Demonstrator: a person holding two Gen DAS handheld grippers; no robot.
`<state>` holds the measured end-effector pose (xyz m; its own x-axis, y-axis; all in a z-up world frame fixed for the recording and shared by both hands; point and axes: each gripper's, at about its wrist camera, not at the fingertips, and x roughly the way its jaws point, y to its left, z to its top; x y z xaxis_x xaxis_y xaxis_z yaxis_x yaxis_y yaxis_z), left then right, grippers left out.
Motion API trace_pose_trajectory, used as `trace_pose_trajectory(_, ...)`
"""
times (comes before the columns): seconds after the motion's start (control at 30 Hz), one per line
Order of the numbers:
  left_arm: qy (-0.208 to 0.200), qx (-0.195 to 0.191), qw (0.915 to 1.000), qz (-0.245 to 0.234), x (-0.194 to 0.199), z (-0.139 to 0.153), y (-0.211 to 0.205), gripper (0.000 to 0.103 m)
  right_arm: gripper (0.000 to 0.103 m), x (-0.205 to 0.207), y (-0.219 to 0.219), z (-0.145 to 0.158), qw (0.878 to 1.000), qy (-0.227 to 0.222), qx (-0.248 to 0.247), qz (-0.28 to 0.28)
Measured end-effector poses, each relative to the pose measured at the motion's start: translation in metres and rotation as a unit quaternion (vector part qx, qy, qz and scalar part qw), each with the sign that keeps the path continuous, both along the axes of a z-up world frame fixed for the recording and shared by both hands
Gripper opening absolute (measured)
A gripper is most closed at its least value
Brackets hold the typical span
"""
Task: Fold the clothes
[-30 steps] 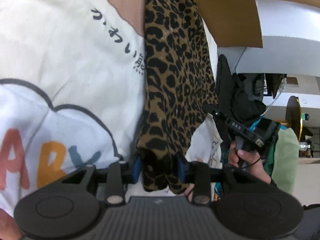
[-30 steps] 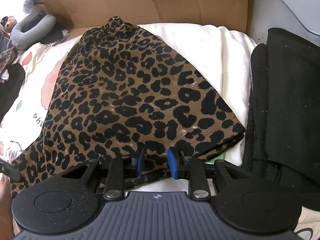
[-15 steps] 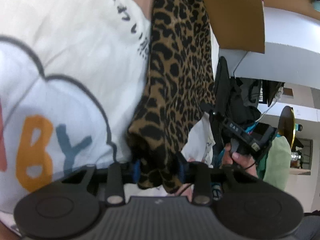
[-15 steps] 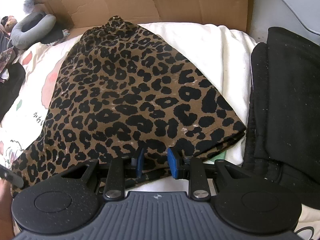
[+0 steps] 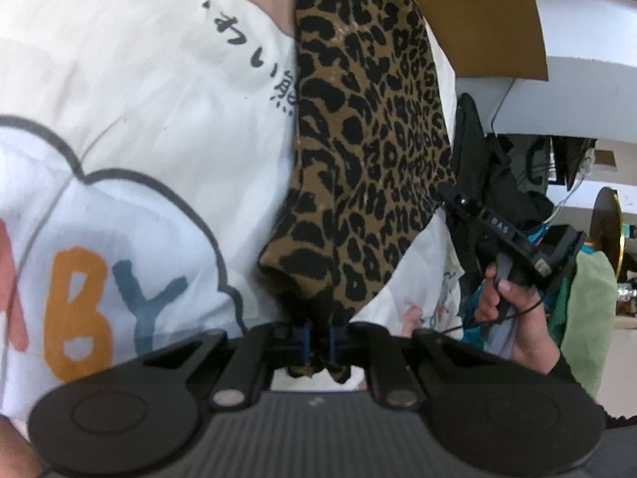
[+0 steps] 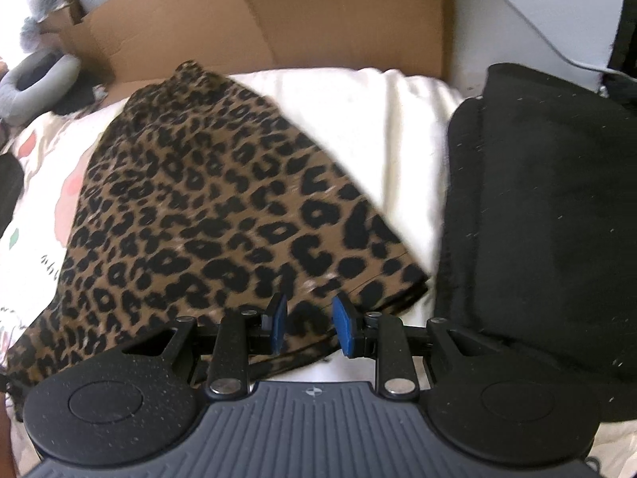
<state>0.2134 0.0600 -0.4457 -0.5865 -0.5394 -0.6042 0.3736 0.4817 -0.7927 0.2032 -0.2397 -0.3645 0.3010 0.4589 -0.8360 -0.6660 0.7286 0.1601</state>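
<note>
A white printed bedsheet [image 6: 358,119] covers the bed, with a cardboard sheet [image 6: 278,20] at its far edge and a dark folded garment [image 6: 537,219] to the right. On it lies the leopard-print garment [image 6: 191,207], thin, limp knit that would sag and bunch unless taken at hem corners. The left gripper [image 5: 317,340] has its fingers pinched narrow on one corner; the right gripper [image 6: 310,324] has its fingers parted over the near hem.

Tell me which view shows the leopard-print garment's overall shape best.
The right wrist view: the leopard-print garment lies spread on the bedding, most of its outline visible. The left wrist view shows only a narrow bunched strip pinched in the left gripper.
</note>
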Motion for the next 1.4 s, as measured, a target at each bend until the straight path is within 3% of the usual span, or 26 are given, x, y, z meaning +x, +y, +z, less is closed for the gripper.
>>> trace_pose_trajectory(0.4, -0.016, 0.004, 0.9997, -0.016, 0.002, 0.016, -0.011, 0.008, 0.033, 0.034, -0.005, -0.007, 0.999, -0.033, -0.032, -0.019)
trace_pose_trajectory(0.73, -0.046, 0.012, 0.9985, -0.027, 0.012, 0.028, -0.012, 0.007, 0.034, 0.046, -0.001, -0.015, 1.0, 0.0, -0.014, 0.028)
trace_pose_trajectory(0.8, -0.05, 0.016, 0.9983, -0.027, 0.013, 0.028, -0.011, 0.007, 0.04, 0.048, 0.001, -0.018, 0.999, 0.018, -0.015, 0.04)
trace_pose_trajectory(0.9, -0.051, 0.021, 0.9982, -0.024, 0.012, 0.025, -0.012, 0.007, 0.04, 0.05, -0.001, -0.021, 0.998, 0.029, -0.008, 0.049)
trace_pose_trajectory(0.97, -0.05, 0.021, 0.9983, -0.022, 0.012, 0.026, -0.012, 0.007, 0.037, 0.053, -0.003, -0.02, 0.999, 0.035, -0.004, 0.041)
trace_pose_trajectory(1.17, -0.048, 0.016, 0.9986, -0.016, 0.016, 0.033, -0.011, 0.007, 0.01, 0.056, -0.008, -0.01, 0.999, 0.043, 0.004, 0.033)
trace_pose_trajectory(1.4, -0.05, 0.013, 0.9986, -0.008, 0.025, 0.043, -0.008, 0.006, 0.004, 0.057, -0.01, 0.005, 0.997, 0.066, 0.015, 0.025)
